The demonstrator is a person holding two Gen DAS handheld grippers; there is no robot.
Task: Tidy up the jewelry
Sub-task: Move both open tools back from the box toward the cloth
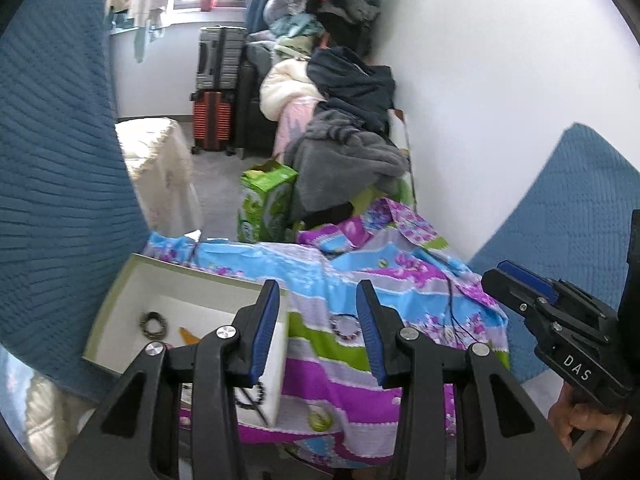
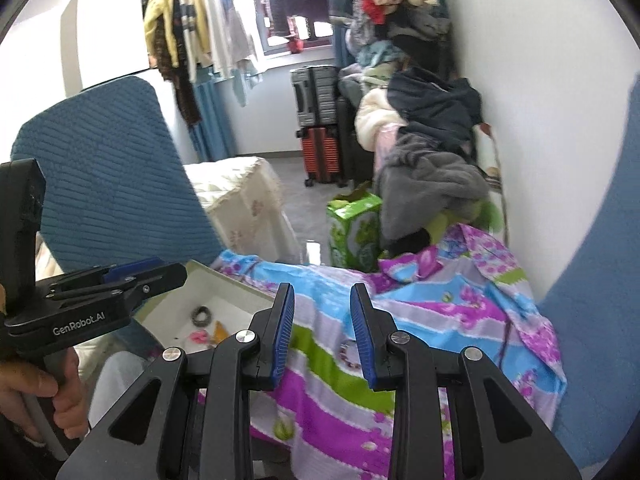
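Blue-padded fingers on both tools stand apart with nothing between them: the left gripper (image 1: 318, 328) and the right gripper (image 2: 322, 332) are each released and empty, held side by side above the patterned cloth (image 1: 400, 280). That stance reads as a pause between picks, both tools kept clear of the work so the cameras can see what lies loose on the fabric.

What lies loose is a beaded bracelet (image 1: 346, 328), flat on a green and grey stripe of the cloth, framed almost exactly between the left tool's fingers. In the right wrist view the same bracelet (image 2: 348, 354) is half hidden behind the right-hand pad. A thin dark cord (image 1: 452, 316) trails across the cloth farther right; it may be a necklace, though the fisheye blur leaves that uncertain.

To the left sits the white box (image 1: 192, 284), open-topped, its near wall just beside the left gripper. It seems to be the collecting place, set next to the cloth so each piece travels only a short way. Inside it rest a dark coiled hair tie or bracelet (image 1: 153, 324), an orange-yellow piece (image 1: 188, 336) and, seen from the right camera, a small pink item (image 2: 199, 336). A dark beaded loop (image 1: 252, 398) shows against the box's near outer wall, by the left pad.

The bracelet on the cloth looks like the next piece to go in.
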